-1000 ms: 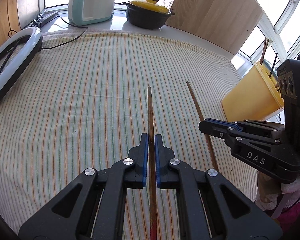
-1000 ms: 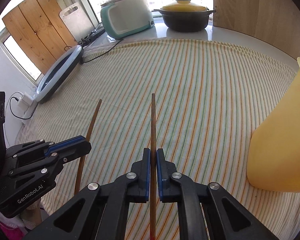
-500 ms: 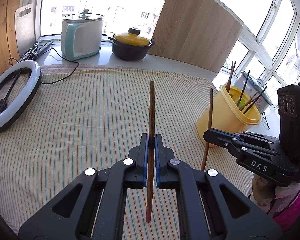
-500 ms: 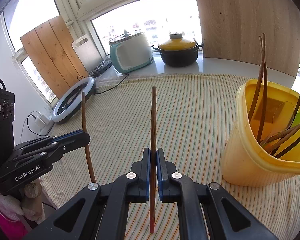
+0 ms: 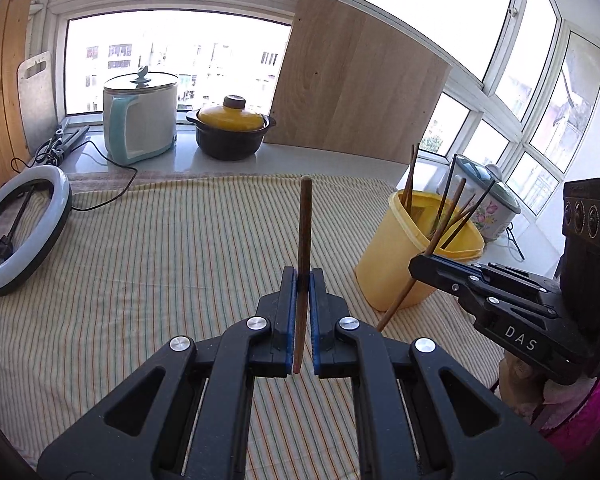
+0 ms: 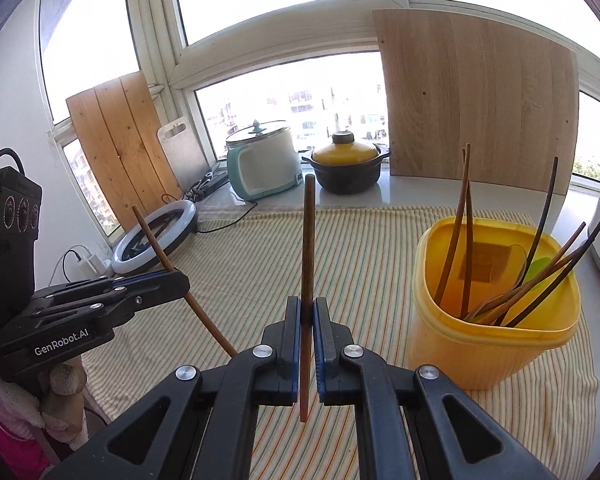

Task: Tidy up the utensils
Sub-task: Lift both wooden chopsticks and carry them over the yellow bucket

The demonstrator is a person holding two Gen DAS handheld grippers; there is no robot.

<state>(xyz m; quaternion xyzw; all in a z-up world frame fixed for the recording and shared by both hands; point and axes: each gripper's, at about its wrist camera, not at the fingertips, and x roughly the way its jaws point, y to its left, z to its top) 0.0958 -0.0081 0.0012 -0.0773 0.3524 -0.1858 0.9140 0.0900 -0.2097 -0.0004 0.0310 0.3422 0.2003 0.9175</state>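
Chopsticks, one in each of your grippers, are held clear above the striped tablecloth (image 5: pixel 148 264) that covers the whole work surface. Behind it, a pale wooden board (image 6: pixel 476 96) leans against the window, with a teal-and-white rice cooker (image 5: pixel 140 118) and a black pot with a yellow lid (image 5: pixel 231 128) on the sill. A ring light (image 5: pixel 20 228) lies at the cloth's far left edge. Your yellow plastic tub (image 6: pixel 496 300) stands upright on the cloth at the right side, already holding several dark chopsticks and a green item that lean against its rim. Your left gripper (image 5: pixel 301 280) has its blue-padded jaws closed narrowly on a brown chopstick (image 5: pixel 303 240), which stands nearly upright, its lower tip hanging between the jaws above the cloth. Your right gripper (image 6: pixel 308 308) likewise clamps a second chopstick (image 6: pixel 308 248) close to vertical, its reddish lower end showing below the pads. Seen from the left wrist camera, the right gripper sits just beside the tub, its chopstick slanting across the tub's front wall. Seen from the right wrist camera, the left gripper is at the left edge of the table, well apart from the tub, its chopstick tilted with the top end leaning away toward the ring light.
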